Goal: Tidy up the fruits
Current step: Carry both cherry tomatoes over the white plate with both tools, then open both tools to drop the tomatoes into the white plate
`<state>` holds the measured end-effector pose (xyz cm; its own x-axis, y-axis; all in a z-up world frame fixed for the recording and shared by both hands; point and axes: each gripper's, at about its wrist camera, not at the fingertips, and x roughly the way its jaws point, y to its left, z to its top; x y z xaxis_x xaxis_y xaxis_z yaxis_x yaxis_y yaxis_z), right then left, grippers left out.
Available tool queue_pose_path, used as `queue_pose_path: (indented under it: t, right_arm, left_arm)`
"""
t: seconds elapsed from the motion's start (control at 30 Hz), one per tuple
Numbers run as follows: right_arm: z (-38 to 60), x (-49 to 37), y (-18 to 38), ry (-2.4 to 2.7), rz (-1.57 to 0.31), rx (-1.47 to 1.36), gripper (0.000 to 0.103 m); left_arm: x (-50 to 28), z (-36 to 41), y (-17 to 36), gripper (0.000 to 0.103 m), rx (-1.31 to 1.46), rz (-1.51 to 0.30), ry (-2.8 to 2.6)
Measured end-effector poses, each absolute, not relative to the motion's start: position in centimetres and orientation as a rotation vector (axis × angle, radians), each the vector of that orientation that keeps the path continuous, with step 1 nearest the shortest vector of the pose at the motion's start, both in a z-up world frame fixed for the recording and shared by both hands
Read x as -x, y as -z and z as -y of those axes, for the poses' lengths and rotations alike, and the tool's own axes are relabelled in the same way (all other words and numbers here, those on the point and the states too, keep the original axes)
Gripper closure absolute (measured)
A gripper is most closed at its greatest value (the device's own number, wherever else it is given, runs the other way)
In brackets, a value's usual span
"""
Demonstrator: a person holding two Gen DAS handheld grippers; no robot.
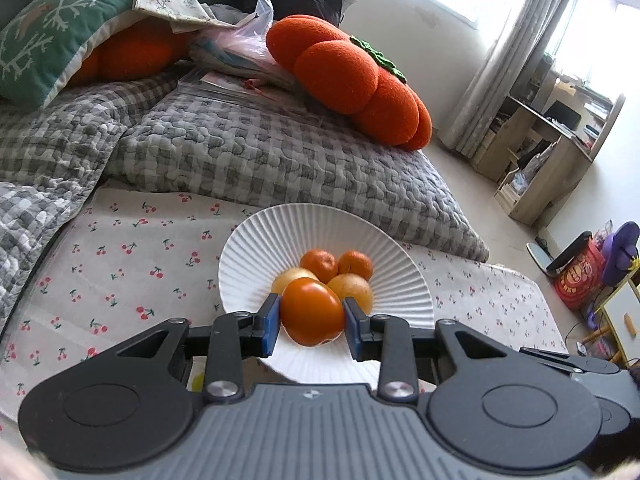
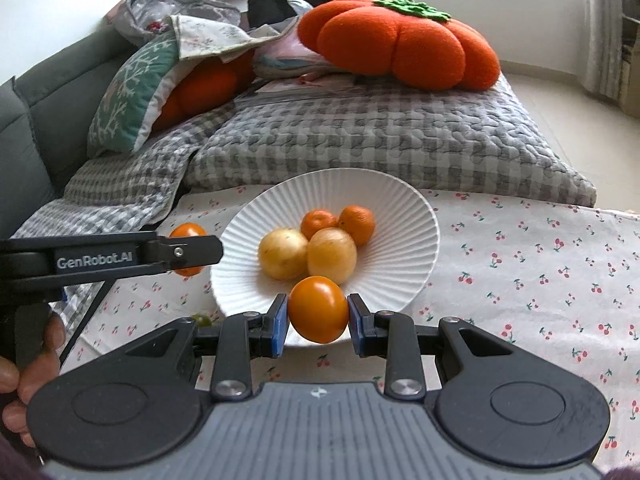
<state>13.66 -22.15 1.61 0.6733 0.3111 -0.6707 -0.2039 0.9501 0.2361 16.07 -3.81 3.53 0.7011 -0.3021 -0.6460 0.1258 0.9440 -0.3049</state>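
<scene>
- Nearest the left wrist camera, the left tongs (image 1: 311, 326) pinch an orange tomato (image 1: 311, 310) between their blue pads (image 1: 271, 326), one pad pressed on each side of the fruit.
- That tomato hangs in front of the near rim of a white ribbed plate (image 1: 256, 248), covering part of the fruit behind it.
- In the right wrist view, the right tongs (image 2: 318, 322) likewise pinch a second orange tomato (image 2: 318, 308), pads tight on both its sides, in front of the plate's (image 2: 400, 204) near edge.
- The plate rests on a desk covered by a white cloth printed with small cherries (image 2: 520, 264).
- On the plate lie two pale yellow round fruits (image 2: 283, 253), touching each other, and behind them two small mandarins (image 2: 357, 224), also side by side and touching the yellow ones.
- From the right wrist view the left tongs' black arm (image 2: 120, 258) crosses in at the left, with its tomato (image 2: 188, 232) partly hidden behind it, just beside the plate's left rim.
- A person's hand (image 2: 24, 380) grips that tool's handle at the left edge.
- A small greenish thing (image 2: 202, 320) lies on the cloth near the plate; what it is cannot be told.
- Beyond the desk a grey checked quilt (image 1: 260, 148) covers a sofa, and a plush orange pumpkin-like cushion (image 1: 348, 76) with a green top sits on it.
- A green cushion with a white branch pattern (image 1: 52, 36) leans at the left.
</scene>
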Motion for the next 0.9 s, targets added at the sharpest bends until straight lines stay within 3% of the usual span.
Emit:
queue_pose_path:
  t: [0.9]
  right_arm:
    - [25.5,-21.0,1.8,-0.29,-0.83,-0.25,0.075]
  left_arm:
    - [-25.3,2.6,0.7,0.08,0.336,-0.834,0.223]
